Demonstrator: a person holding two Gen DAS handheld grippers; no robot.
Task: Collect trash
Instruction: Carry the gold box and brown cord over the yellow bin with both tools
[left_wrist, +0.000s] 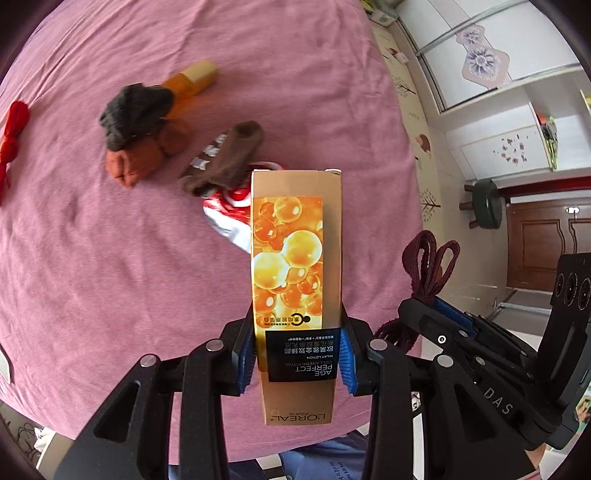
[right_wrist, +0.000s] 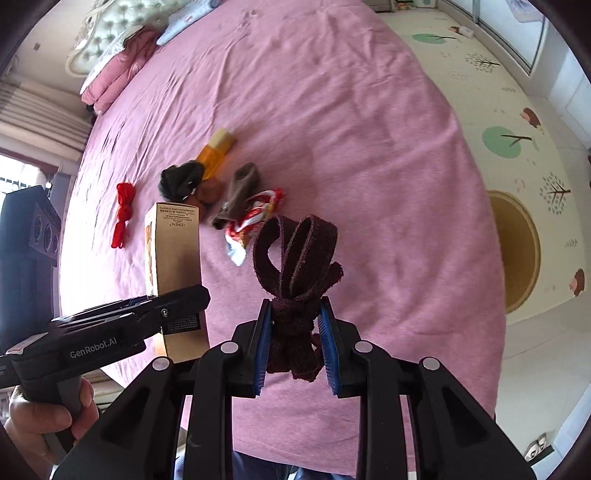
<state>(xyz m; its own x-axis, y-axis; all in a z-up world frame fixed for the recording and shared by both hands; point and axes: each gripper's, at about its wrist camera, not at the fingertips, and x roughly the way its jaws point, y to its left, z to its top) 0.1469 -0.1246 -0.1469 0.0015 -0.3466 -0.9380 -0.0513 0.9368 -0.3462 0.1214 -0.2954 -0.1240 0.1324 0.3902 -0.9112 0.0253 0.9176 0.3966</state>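
Left tongs (left_wrist: 297, 354) clamp carton (left_wrist: 295, 258), right tongs (right_wrist: 297, 347) clamp strap (right_wrist: 299, 258) over pink bed (right_wrist: 332, 110).

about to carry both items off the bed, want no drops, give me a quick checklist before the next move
1. Left gripper jaws clamp the gold lotion box on both sides: ok.
2. Grip sits low on the box, the long end sticking out ahead: not ok, it may tip.
3. Right gripper jaws shut on the knot of the maroon strap: ok.
4. Strap loops hang free of the box: ok.
5. A trash bin in reach: cannot tell, none in view.
6. Red and white wrapper remains on the pink bedsheet: not ok.
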